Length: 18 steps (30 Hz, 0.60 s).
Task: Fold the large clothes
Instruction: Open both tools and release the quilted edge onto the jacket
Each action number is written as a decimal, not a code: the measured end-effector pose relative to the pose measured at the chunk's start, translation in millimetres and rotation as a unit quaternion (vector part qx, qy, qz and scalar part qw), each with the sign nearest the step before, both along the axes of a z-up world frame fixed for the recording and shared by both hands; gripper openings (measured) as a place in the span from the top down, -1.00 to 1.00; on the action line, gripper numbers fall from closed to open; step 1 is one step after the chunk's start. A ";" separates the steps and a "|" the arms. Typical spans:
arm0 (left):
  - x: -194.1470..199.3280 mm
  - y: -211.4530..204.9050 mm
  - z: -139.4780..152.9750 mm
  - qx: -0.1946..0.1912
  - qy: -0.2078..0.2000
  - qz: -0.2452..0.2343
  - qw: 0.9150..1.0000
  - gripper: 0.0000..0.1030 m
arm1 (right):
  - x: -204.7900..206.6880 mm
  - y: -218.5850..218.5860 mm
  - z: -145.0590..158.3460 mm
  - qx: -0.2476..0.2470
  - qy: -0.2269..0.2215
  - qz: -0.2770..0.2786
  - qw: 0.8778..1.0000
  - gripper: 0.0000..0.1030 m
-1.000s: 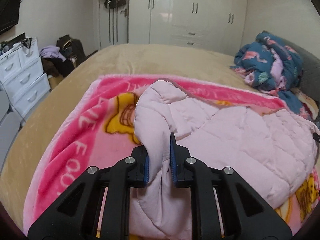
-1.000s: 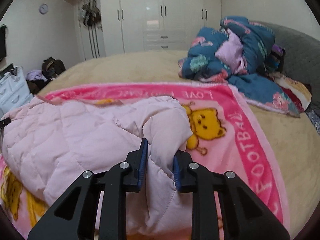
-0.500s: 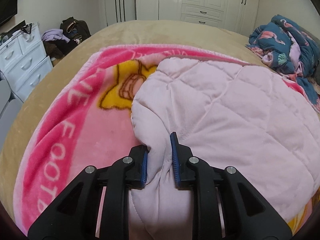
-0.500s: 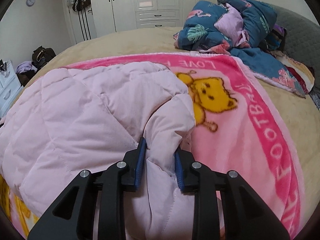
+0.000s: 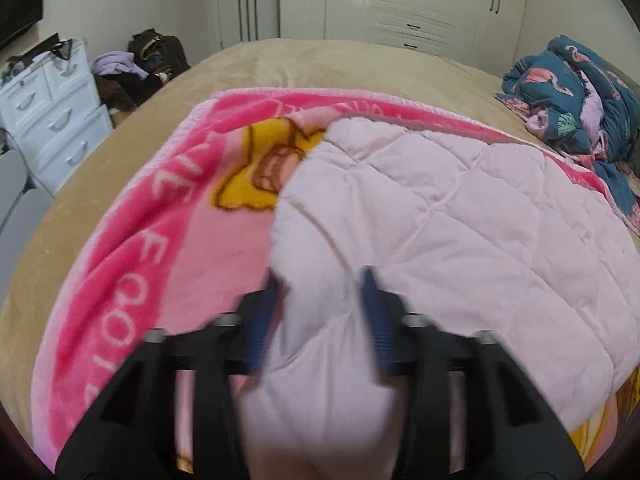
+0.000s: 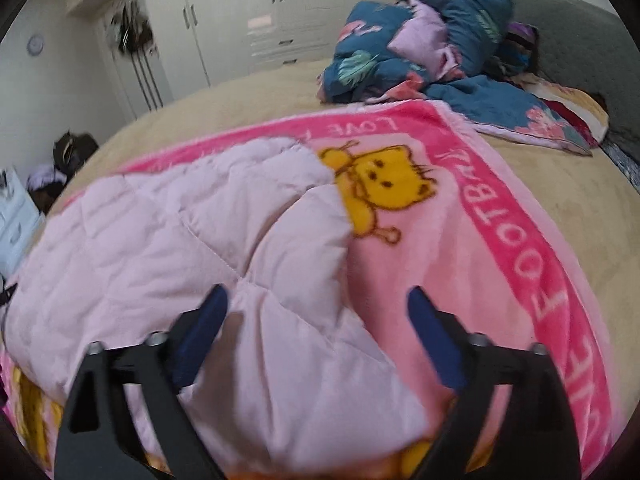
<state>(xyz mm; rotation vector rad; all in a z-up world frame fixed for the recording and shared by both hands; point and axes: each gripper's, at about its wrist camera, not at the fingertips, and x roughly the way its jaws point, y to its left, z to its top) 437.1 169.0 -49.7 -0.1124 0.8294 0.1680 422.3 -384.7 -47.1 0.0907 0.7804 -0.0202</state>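
Observation:
A pale pink quilted jacket point(image 5: 460, 220) lies folded over on a pink cartoon blanket point(image 5: 160, 248). My left gripper point(image 5: 318, 280) sits at the jacket's near left edge; its jaws stand apart, with a fold of fabric bulging loosely between them, and the view is blurred. In the right wrist view the jacket point(image 6: 180, 240) fills the left half of the blanket point(image 6: 500, 220). At the jacket's near right corner my right gripper point(image 6: 316, 300) is wide open, and the fabric lies slack between its fingers.
The blanket rests on a wide tan bed point(image 5: 320, 64). A heap of blue patterned bedding point(image 6: 420, 40) lies at the far right by a grey headboard. White drawers point(image 5: 52, 120) and a pile of clothes point(image 5: 136, 68) stand left of the bed; wardrobes point(image 5: 400, 0) line the back wall.
Both grippers carried the jacket's near edge forward and down, laying it flat over itself. Both then opened, the right wide, and let go of the fabric.

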 end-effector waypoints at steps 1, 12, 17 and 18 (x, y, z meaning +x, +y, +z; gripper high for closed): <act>-3.8 1.8 2.9 0.001 -0.003 0.002 1.000 -0.24 | -7.2 -3.7 4.1 0.009 -0.005 0.002 1.000 -0.83; -61.1 4.9 28.4 -0.012 -0.024 0.022 0.999 -0.82 | -74.8 -17.9 24.8 0.078 -0.028 0.005 0.997 -0.92; -79.9 0.6 32.1 -0.011 -0.022 0.022 0.999 -0.82 | -100.8 -13.7 29.6 0.083 -0.036 0.011 0.996 -0.92; -83.9 -0.5 32.8 -0.013 -0.022 0.021 0.999 -0.82 | -103.7 -12.9 29.6 0.084 -0.036 0.013 0.996 -0.92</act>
